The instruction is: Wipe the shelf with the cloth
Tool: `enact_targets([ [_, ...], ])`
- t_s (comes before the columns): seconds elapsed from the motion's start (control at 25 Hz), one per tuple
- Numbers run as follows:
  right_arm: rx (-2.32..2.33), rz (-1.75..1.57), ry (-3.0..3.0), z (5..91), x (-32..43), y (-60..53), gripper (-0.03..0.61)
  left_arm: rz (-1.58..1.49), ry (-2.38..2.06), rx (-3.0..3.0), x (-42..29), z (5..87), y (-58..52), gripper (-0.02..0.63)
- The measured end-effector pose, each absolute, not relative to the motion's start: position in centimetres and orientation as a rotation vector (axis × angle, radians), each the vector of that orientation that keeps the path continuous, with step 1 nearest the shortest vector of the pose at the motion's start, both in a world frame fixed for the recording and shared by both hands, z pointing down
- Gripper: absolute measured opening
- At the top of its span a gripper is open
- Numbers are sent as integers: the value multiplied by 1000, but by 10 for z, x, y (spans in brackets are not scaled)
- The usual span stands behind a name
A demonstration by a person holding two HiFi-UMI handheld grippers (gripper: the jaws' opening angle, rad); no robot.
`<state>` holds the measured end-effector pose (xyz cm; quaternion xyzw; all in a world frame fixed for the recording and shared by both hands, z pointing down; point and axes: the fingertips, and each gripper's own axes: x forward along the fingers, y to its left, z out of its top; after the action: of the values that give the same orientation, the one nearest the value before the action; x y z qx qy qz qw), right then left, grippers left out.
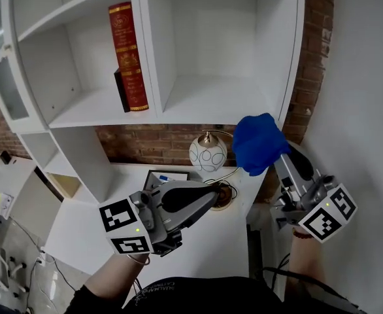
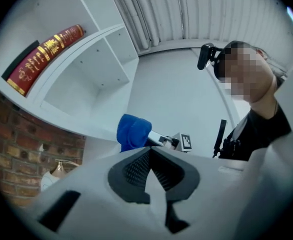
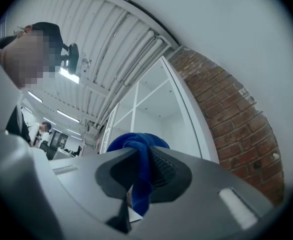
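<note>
Reading from the left, a red book [image 1: 127,57] is seen leaning in the left compartment of the white shelf [image 1: 211,103]; nothing is seen in the compartment to its right. Below, the left gripper [image 2: 150,156] is held over the desk [image 1: 93,224] with its jaws pressed together and nothing between them. A round white ornament [image 1: 208,154] stands just beyond its tip. Further right, the blue cloth [image 1: 257,142] is bunched into a wad and clamped between the jaws of the right gripper [image 3: 144,156], raised just below the front edge of that right compartment and not yet touching it. The wipe is judged not yet begun. It would be best done with the wad lifted onto the board, pressed flat and drawn in overlapping strokes from back to front, the ornament being cleared on the way up. The book's compartment is better left until last, so that nothing is knocked.
</note>
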<state>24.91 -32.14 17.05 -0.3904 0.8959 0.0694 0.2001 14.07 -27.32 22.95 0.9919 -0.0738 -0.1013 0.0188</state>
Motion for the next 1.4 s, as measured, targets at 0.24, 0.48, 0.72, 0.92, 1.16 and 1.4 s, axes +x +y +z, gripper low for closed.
enact_targets([
  [0.24,-1162,346,2462,127,212,-329,40,-232,-63,3165,132,207,-271,-2],
  [0.48,-1527,802,2531,95,167,-366,40,-197,75,3239,116,191,-265,-2],
  [0.72,-1716,781,2690,80,141,-442,40,-260,134,3229,84,195,-254,-2],
  [0.92,-1946,815,2792,79,124,-513,40,-240,46,3242,59,210,-256,-2],
  [1.16,-2099,958,2903,91,114,-568,44,-243,31,3213,47,222,-258,-2],
  [1.4,-2065,961,3081,105,110,-603,44,-297,-21,3167,43,219,-277,-2],
])
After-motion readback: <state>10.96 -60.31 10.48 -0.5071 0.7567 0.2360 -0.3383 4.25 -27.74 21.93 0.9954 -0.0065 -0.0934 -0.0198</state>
